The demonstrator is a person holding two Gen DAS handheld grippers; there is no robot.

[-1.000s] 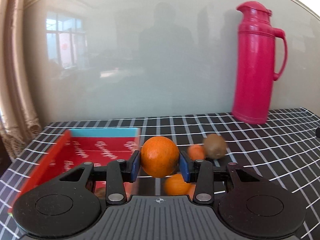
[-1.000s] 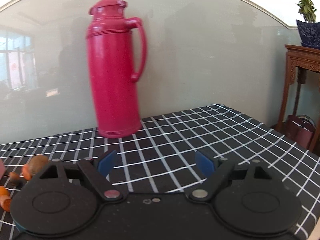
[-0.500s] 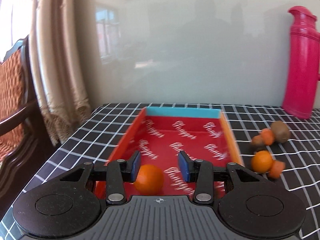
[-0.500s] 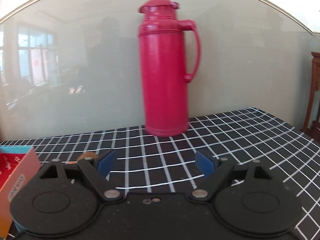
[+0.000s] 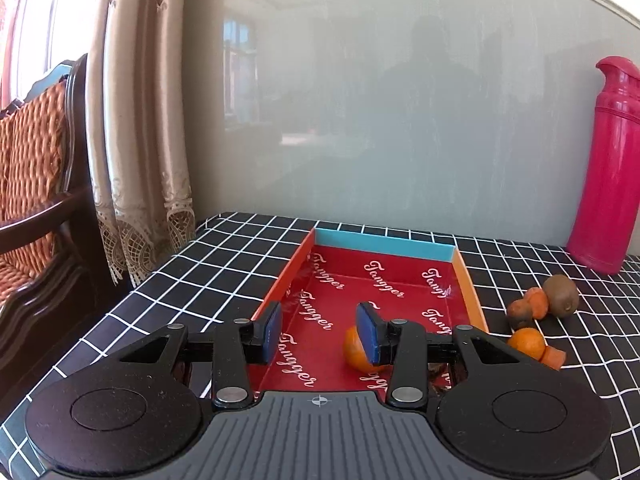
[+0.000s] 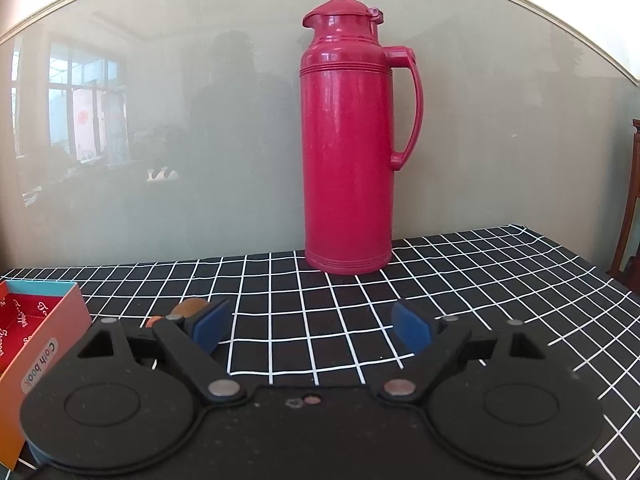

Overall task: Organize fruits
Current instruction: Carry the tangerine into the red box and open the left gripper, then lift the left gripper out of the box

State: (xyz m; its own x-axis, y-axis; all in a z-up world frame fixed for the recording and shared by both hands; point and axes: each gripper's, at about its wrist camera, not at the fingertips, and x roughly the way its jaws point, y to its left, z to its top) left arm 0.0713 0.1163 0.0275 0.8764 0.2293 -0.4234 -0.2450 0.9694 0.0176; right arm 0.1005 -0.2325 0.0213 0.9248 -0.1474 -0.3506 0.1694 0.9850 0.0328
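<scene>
A red tray (image 5: 384, 242) with a blue far wall lies on the checked cloth. One orange (image 5: 354, 352) rests on its floor, partly behind the right pad of my left gripper (image 5: 320, 332). That gripper hovers over the tray's near end, open, with nothing between its pads. Right of the tray lie a kiwi (image 5: 563, 295), a small orange (image 5: 527, 342), a brown fruit (image 5: 520, 314) and carrot pieces (image 5: 554, 356). My right gripper (image 6: 312, 326) hangs over bare cloth; its jaws are opening and hold nothing. A fruit (image 6: 192, 306) peeks from behind its left finger.
A tall pink thermos (image 6: 346, 152) stands at the back against the glossy wall, right of the fruits (image 5: 610, 196). A curtain (image 5: 136, 120) and a cushioned wooden chair (image 5: 36, 184) are past the table's left edge. A wooden stand (image 6: 632, 200) is at the far right.
My left gripper carried the orange leftward over the tray and let it go; the orange now lies in the tray. My right gripper swung left, so the thermos sits further right in its view.
</scene>
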